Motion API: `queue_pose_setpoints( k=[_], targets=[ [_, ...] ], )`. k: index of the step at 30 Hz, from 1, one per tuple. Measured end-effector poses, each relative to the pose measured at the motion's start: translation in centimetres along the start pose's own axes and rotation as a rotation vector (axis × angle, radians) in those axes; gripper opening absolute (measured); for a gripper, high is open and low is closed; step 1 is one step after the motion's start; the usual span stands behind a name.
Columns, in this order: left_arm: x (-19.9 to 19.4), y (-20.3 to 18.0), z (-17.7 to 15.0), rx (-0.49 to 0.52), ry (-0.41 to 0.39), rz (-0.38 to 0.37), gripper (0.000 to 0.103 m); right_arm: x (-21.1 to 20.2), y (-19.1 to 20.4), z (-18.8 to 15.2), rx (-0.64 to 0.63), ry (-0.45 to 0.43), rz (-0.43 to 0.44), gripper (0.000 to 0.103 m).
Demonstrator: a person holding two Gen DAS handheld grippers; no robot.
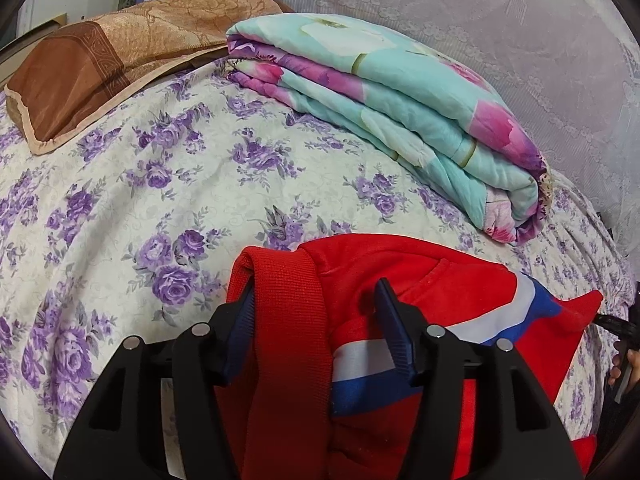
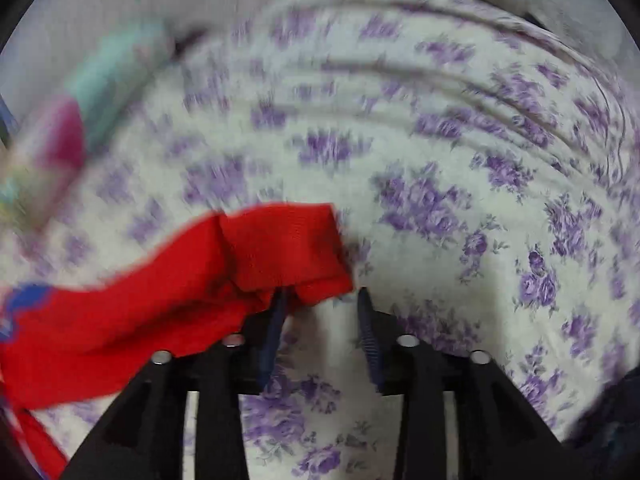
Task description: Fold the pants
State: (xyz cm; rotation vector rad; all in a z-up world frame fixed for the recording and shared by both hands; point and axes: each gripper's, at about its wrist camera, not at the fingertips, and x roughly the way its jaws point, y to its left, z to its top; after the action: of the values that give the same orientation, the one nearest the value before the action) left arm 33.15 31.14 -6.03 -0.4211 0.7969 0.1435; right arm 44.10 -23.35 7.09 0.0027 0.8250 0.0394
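The red pants (image 1: pixel 360 280) with a white and blue stripe lie on the floral bedsheet (image 1: pixel 160 200). My left gripper (image 1: pixel 316 292) has its jaws apart, with the ribbed red waistband (image 1: pixel 288 320) lying between the fingers, not pinched. In the right wrist view, which is blurred by motion, my right gripper (image 2: pixel 322 294) is open; the red pants (image 2: pixel 160 288) drape over its left finger (image 2: pixel 276 320), and a folded red edge (image 2: pixel 280 240) sits just ahead of the tips.
A folded teal and pink floral quilt (image 1: pixel 400 100) lies at the back right of the bed. A brown pillow (image 1: pixel 100 64) lies at the back left. A pale lace curtain (image 1: pixel 480 8) hangs behind. The quilt also shows in the right wrist view (image 2: pixel 80 100).
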Motion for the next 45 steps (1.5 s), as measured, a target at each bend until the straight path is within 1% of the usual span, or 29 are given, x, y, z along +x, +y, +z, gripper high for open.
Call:
queue_pose_setpoints(
  k=[1, 3, 7, 10, 12, 13, 14, 15, 17, 21, 24, 27, 28, 29, 31, 33, 34, 36, 37, 38, 41, 42, 45],
  targets=[
    [0.0, 0.0, 0.0, -0.001, 0.001, -0.004, 0.059, -1.1, -0.6, -0.3, 0.001, -0.034, 0.034, 0.047],
    [0.0, -0.1, 0.0, 0.000, 0.001, -0.006, 0.059, -2.0, -1.3, -0.8, -0.009, -0.050, 0.083, 0.047],
    [0.0, -0.2, 0.0, -0.001, -0.001, -0.007, 0.059, -1.7, -1.6, -0.7, -0.024, -0.048, 0.090, 0.047],
    [0.0, -0.1, 0.0, 0.002, -0.001, -0.006, 0.060, -0.1, -1.0, -0.4, -0.012, -0.030, 0.104, 0.047],
    [0.0, -0.1, 0.0, 0.003, 0.000, -0.005, 0.060, 0.9, -0.3, -0.3, -0.010, -0.027, 0.087, 0.046],
    [0.0, -0.1, 0.0, 0.002, 0.000, -0.008, 0.060, 1.0, 0.1, 0.0, -0.014, -0.046, 0.068, 0.046],
    [-0.1, -0.1, 0.0, -0.001, -0.001, -0.010, 0.060, 0.8, 0.4, 0.2, -0.016, -0.073, 0.069, 0.046],
    [-0.1, 0.0, 0.0, -0.002, -0.001, -0.012, 0.060, 0.2, 0.8, 0.6, -0.017, -0.101, 0.097, 0.046],
    [0.0, -0.1, 0.0, -0.004, -0.001, -0.014, 0.060, -0.5, 1.3, 1.2, -0.033, -0.122, 0.119, 0.046],
    [0.0, -0.2, 0.0, 0.001, -0.001, -0.016, 0.062, -0.2, 2.3, 2.2, -0.073, -0.096, 0.095, 0.046],
    [0.0, -0.2, 0.0, -0.003, -0.002, -0.021, 0.062, 0.9, 2.9, 2.4, -0.106, -0.076, 0.035, 0.046],
    [0.0, -0.1, 0.1, -0.004, -0.002, -0.024, 0.062, 1.1, 2.9, 2.4, -0.118, -0.097, -0.022, 0.047],
    [-0.1, -0.1, 0.1, -0.004, -0.002, -0.024, 0.062, 0.9, 2.5, 2.2, -0.112, -0.098, -0.013, 0.051],
    [-0.1, -0.1, 0.1, -0.005, -0.002, -0.026, 0.062, 0.9, 2.2, 2.0, -0.102, -0.093, 0.003, 0.052],
    [-0.1, -0.1, 0.1, -0.006, -0.001, -0.032, 0.064, 1.1, 1.6, 1.5, -0.093, -0.077, 0.022, 0.052],
    [0.0, -0.2, 0.1, -0.005, -0.001, -0.035, 0.064, 2.1, 1.1, 1.0, -0.099, -0.046, 0.006, 0.052],
    [-0.1, -0.1, 0.1, -0.006, -0.001, -0.034, 0.064, 2.8, 1.0, 0.9, -0.101, -0.022, 0.009, 0.049],
    [0.0, -0.2, 0.1, -0.004, -0.003, -0.031, 0.064, 3.4, 1.0, 0.6, -0.095, -0.018, 0.025, 0.041],
    [0.0, -0.2, 0.1, -0.004, -0.002, -0.032, 0.065, 3.3, 1.1, 0.7, -0.097, -0.028, 0.023, 0.024],
    [0.0, -0.2, 0.1, -0.004, -0.002, -0.032, 0.065, 3.0, 1.3, 0.8, -0.101, -0.042, 0.004, 0.014],
    [0.0, -0.2, 0.1, -0.005, -0.002, -0.034, 0.065, 0.4, 1.0, 1.0, -0.093, -0.100, 0.035, 0.013],
    [0.0, -0.2, 0.1, -0.006, -0.002, -0.035, 0.065, -1.0, 0.5, 0.8, -0.090, -0.116, 0.067, 0.013],
    [0.0, -0.2, 0.1, -0.006, -0.003, -0.038, 0.065, -4.3, -1.6, -0.5, -0.067, -0.138, 0.104, 0.013]
  ],
)
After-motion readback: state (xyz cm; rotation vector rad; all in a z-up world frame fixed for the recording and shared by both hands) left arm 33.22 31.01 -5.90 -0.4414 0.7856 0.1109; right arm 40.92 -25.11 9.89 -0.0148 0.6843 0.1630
